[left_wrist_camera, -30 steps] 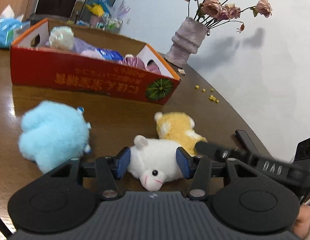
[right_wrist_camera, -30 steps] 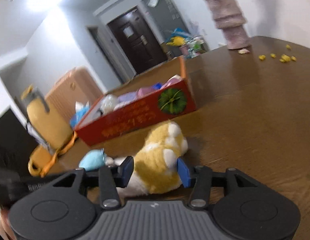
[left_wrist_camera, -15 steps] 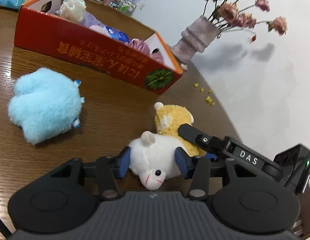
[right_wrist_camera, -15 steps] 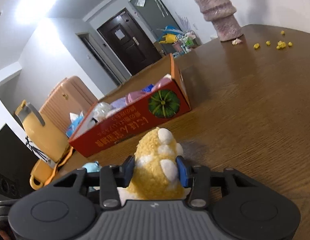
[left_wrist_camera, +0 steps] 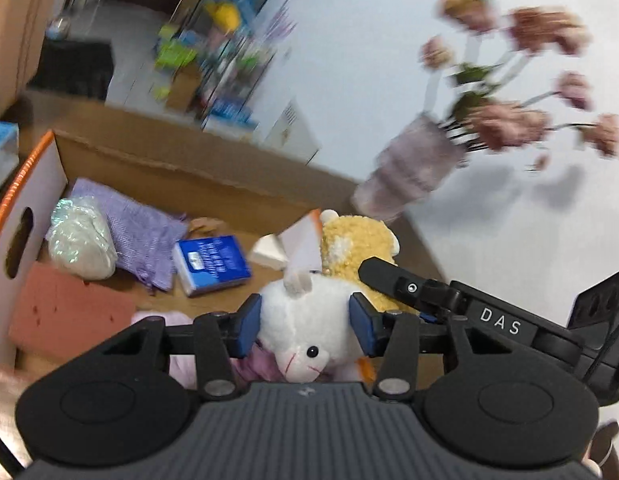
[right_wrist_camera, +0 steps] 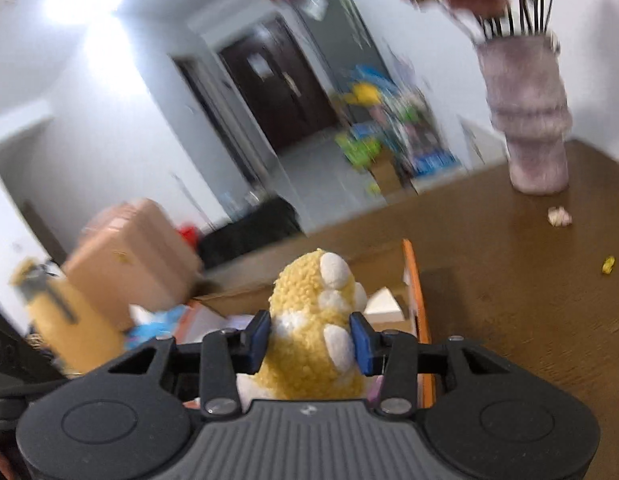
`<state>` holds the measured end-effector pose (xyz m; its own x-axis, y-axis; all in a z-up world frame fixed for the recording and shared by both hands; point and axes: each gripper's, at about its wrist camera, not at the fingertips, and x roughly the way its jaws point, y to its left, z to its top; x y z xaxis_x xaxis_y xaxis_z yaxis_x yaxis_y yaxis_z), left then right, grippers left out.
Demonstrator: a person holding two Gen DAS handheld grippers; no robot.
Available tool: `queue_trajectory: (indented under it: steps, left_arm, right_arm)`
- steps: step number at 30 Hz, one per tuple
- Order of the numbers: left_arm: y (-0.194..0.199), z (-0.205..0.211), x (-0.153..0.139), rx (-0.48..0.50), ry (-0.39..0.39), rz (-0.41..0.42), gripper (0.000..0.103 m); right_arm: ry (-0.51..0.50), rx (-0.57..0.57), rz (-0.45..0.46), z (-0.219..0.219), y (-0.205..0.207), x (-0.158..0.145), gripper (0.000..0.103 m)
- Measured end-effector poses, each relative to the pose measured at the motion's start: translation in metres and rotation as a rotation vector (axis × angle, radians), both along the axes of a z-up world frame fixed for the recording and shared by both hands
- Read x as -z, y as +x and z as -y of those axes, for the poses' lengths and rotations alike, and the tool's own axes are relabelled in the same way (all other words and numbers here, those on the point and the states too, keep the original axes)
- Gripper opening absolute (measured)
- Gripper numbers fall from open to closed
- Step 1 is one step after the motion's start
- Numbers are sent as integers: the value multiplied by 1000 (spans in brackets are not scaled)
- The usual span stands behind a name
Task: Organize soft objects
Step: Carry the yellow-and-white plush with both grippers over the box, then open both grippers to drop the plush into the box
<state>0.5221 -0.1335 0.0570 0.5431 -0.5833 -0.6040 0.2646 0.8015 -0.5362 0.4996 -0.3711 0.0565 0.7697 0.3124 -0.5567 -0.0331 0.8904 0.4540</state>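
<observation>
Your left gripper (left_wrist_camera: 305, 330) pinches the white plush (left_wrist_camera: 309, 320) and your right gripper (right_wrist_camera: 309, 338) the yellow plush (right_wrist_camera: 313, 320), both carried over the box's (left_wrist_camera: 181, 168) open right end so they can drop in with the other soft things. Below lie a blue pack (left_wrist_camera: 211, 264), purple cloth (left_wrist_camera: 141, 224) and a white bundle (left_wrist_camera: 81, 236). The vase (right_wrist_camera: 525, 120) stands near, and your grippers crowd each other.

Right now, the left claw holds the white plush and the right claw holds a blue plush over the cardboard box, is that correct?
Not quite: the right claw holds a yellow plush, not a blue one, as the right wrist view shows. The left claw does hold the white plush over the cardboard box.
</observation>
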Motion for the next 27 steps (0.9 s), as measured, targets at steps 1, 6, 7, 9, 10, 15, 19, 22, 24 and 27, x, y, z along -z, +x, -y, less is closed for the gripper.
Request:
queue_trajectory:
  steps: [1, 6, 7, 9, 10, 15, 19, 22, 24, 27]
  left_arm:
    - [14, 1, 8, -18, 11, -37, 48]
    - [49, 3, 48, -53, 46, -87, 30]
    - [53, 4, 55, -59, 61, -95, 28]
    - [58, 3, 66, -58, 90, -89, 28]
    - [57, 3, 69, -49, 102, -77, 28]
    - [42, 2, 66, -7, 157, 13, 29]
    - [24, -6, 48, 13, 210, 83, 29]
    - [11, -20, 26, -3, 239, 119, 29]
    - [3, -28, 9, -15, 272, 150, 31]
    - [-18, -46, -17, -45, 343, 213, 34]
  right_arm:
    - [-29, 8, -36, -5, 14, 4, 42]
    - [-242, 37, -96, -39, 57, 30, 40]
    - [-255, 45, -111, -42, 64, 39, 40]
    - [-278, 49, -136, -46, 72, 54, 40]
    - [-294, 44, -138, -48, 71, 59, 40]
    - [-435, 6, -83, -64, 61, 70, 40]
    - [-614, -17, 7, -79, 55, 76, 38]
    - [-639, -26, 18, -81, 54, 75, 41]
    - [-561, -21, -34, -71, 54, 58, 46]
    - [-476, -46, -4, -64, 39, 21, 60]
